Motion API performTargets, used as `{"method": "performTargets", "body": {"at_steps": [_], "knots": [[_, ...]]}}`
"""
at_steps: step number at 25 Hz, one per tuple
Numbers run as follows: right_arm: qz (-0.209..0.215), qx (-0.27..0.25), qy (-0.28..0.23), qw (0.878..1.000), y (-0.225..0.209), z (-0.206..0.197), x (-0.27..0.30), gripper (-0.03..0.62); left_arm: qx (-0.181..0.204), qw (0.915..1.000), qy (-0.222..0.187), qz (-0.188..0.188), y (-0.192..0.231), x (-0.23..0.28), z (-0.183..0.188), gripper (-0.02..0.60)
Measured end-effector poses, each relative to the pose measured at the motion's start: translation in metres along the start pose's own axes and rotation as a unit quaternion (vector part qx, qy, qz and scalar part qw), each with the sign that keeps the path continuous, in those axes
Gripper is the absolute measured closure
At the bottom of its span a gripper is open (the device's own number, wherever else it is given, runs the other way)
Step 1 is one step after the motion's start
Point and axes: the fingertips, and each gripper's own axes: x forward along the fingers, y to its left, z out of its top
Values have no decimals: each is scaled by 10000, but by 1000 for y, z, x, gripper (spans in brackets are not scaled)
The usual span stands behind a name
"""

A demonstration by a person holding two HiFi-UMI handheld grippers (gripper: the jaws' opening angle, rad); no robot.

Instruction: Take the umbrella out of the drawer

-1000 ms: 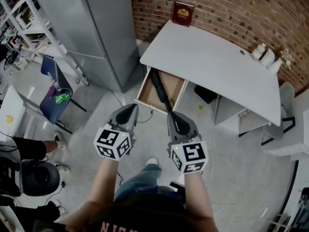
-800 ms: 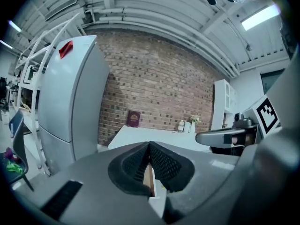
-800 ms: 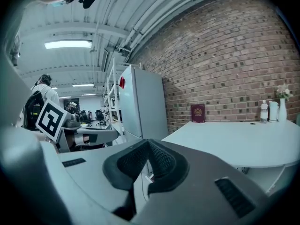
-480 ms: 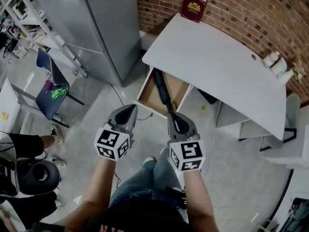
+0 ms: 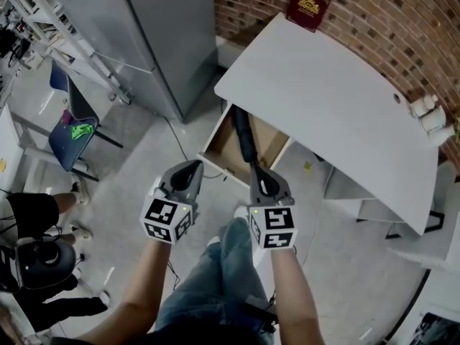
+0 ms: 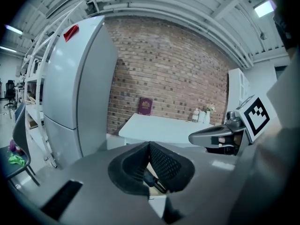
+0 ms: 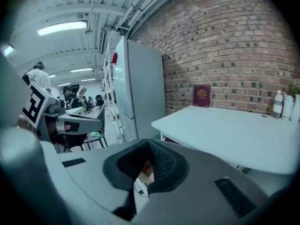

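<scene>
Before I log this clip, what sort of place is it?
Likely a lab or workshop office: a bare brick wall, a white desk with an open drawer, metal shelving racks beside a tall grey cabinet.

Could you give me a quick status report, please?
Left gripper and right gripper shut, empty. Umbrella lying in open drawer, not yet gripped. Nothing in the way.

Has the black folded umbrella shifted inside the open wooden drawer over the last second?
No. The black folded umbrella still lies lengthwise in the open wooden drawer, at the same slant to the drawer's side walls.
</scene>
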Motion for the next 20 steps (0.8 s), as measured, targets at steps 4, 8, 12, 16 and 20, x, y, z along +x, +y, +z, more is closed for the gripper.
{"method": "performTargets", "body": {"at_steps": [4, 8, 12, 16, 20], "knots": [[106, 55, 267, 9996, -17, -23, 40, 598, -73, 9999, 114, 93, 11, 28, -17, 584], [298, 118, 612, 9976, -27, -51, 77, 520, -78, 9995, 247, 182, 23, 51, -34, 584], [397, 99, 908, 9950, -40, -78, 110, 442, -159, 9991, 333, 195, 30, 72, -50, 584], [404, 132, 1302, 9906, -54, -113, 145, 382, -301, 9980, 464, 298, 42, 89, -75, 584], [316, 112, 1567, 9871, -68, -142, 179, 381, -435, 9968, 541, 403, 54, 105, -95, 584]]}}
